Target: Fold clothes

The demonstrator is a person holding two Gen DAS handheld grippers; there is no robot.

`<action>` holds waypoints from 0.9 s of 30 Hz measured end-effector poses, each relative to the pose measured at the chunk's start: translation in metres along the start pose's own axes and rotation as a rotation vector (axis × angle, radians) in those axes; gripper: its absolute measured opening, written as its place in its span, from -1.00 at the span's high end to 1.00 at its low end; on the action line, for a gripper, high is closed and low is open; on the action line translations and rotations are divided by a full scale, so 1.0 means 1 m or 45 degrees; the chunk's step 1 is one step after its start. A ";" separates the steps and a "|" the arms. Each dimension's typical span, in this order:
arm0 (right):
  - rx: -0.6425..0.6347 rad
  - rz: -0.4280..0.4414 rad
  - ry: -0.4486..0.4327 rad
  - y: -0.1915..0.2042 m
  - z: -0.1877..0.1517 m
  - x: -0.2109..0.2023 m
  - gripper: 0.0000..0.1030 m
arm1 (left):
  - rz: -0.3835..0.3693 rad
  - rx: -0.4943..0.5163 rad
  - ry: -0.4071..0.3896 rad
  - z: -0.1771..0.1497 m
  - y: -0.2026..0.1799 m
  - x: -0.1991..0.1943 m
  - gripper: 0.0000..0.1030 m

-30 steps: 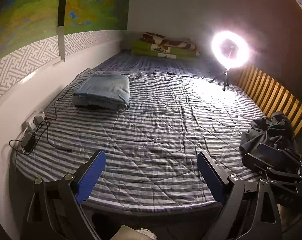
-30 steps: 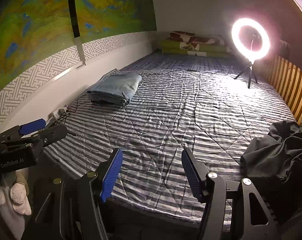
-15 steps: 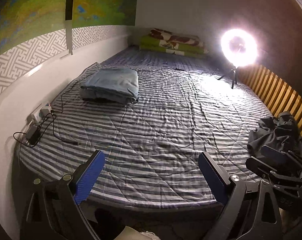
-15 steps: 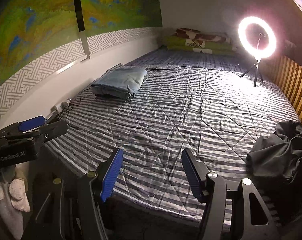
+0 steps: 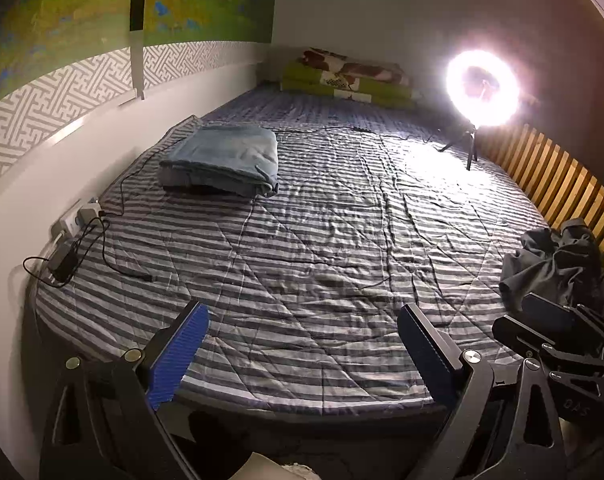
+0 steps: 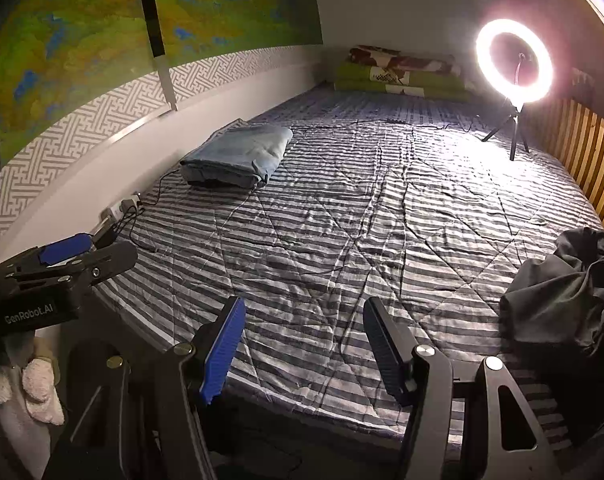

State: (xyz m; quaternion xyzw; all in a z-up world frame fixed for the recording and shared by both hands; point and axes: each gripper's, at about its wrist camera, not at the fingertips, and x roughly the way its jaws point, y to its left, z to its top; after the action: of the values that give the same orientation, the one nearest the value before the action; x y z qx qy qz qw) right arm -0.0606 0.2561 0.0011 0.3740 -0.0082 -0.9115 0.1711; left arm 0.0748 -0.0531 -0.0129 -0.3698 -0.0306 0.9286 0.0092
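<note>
A crumpled dark grey garment [image 5: 557, 264] [image 6: 569, 292] lies at the right edge of the striped bed [image 5: 302, 240] [image 6: 361, 220]. A folded blue garment [image 5: 226, 158] [image 6: 238, 156] rests on the bed near the left wall. My left gripper [image 5: 302, 344] hangs open over the bed's near edge, nothing between its blue pads. My right gripper [image 6: 303, 344] is open too and holds nothing, with the dark garment to its right. In the left wrist view the right gripper [image 5: 549, 332] shows just in front of the dark garment. The left gripper [image 6: 66, 260] appears at the left of the right wrist view.
A lit ring light [image 5: 481, 88] [image 6: 513, 60] on a tripod stands at the bed's far right. Stacked green pillows [image 5: 345, 80] lie at the head. A power strip and cables [image 5: 74, 236] [image 6: 122, 208] sit by the left wall. A wooden slat rail [image 5: 553, 184] lines the right side.
Both views have shifted slightly, so the bed and folded garment sit a little more to the right and lower. Both grippers stay open and empty.
</note>
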 end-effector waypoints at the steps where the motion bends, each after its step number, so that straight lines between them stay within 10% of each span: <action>1: 0.000 -0.001 0.003 0.000 0.000 0.000 -0.12 | 0.000 -0.002 0.002 -0.001 0.001 0.001 -0.89; 27: 0.009 -0.010 0.026 0.003 -0.004 0.007 -0.12 | 0.001 -0.028 0.030 -0.008 0.007 0.012 -0.93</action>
State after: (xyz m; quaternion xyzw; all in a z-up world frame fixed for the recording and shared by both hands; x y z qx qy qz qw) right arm -0.0618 0.2511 -0.0059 0.3840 -0.0080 -0.9082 0.1662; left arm 0.0715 -0.0591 -0.0279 -0.3806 -0.0404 0.9238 0.0050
